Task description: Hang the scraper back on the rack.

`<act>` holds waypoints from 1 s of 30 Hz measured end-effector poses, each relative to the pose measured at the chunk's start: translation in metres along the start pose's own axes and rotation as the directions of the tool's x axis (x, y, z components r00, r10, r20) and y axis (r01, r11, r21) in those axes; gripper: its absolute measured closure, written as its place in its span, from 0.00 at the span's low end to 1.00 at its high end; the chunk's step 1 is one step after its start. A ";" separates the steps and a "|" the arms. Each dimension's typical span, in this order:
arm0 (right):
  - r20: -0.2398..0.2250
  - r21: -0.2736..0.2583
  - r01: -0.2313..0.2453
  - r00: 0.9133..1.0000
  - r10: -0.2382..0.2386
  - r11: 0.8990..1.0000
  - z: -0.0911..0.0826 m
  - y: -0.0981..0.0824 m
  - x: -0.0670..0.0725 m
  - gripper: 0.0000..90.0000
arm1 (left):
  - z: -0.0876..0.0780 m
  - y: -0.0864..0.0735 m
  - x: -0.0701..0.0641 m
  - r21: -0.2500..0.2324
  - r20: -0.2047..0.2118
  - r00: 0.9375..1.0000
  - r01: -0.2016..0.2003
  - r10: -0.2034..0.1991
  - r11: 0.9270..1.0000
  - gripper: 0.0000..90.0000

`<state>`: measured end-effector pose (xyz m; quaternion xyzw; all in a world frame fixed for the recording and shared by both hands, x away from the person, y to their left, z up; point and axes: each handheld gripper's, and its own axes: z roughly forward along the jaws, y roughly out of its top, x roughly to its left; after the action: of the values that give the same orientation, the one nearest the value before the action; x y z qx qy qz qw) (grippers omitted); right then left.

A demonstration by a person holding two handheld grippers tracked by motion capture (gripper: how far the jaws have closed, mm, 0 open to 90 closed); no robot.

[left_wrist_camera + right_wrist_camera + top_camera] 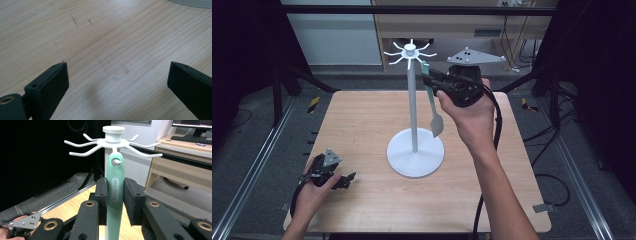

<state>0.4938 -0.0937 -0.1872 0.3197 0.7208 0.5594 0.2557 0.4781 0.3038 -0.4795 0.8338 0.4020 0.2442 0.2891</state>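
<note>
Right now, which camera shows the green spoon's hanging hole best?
The right gripper view: the mint-green plastic utensil fills the middle, its hole on a white hook. The high view shows it small, sideways. The left gripper view shows table.

matt wooden table [105, 37], seemingly plastic rack [113, 141].

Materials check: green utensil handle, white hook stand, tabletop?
Utensil handle: likely matte plastic or silicone, uniform mint green with a moulded logo. Hook stand: smooth white, painted metal or plastic, can't tell. Tabletop: light wood or wood-look laminate, visible grain and scuffs.
</note>
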 end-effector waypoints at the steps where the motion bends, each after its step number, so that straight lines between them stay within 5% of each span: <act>1: 0.001 -0.001 0.000 1.000 0.000 1.000 0.000 0.000 0.000 0.82 | 0.000 0.000 0.000 0.000 0.000 1.000 0.000 0.000 1.000 0.04; 30: 0.010 0.013 -0.001 1.000 0.001 1.000 0.000 0.000 0.002 0.79 | 0.000 0.000 0.000 0.001 0.001 1.000 0.000 0.000 1.000 0.04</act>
<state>0.4927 -0.0923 -0.1868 0.3244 0.7229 0.5532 0.2571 0.4783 0.3038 -0.4796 0.8340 0.4019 0.2438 0.2888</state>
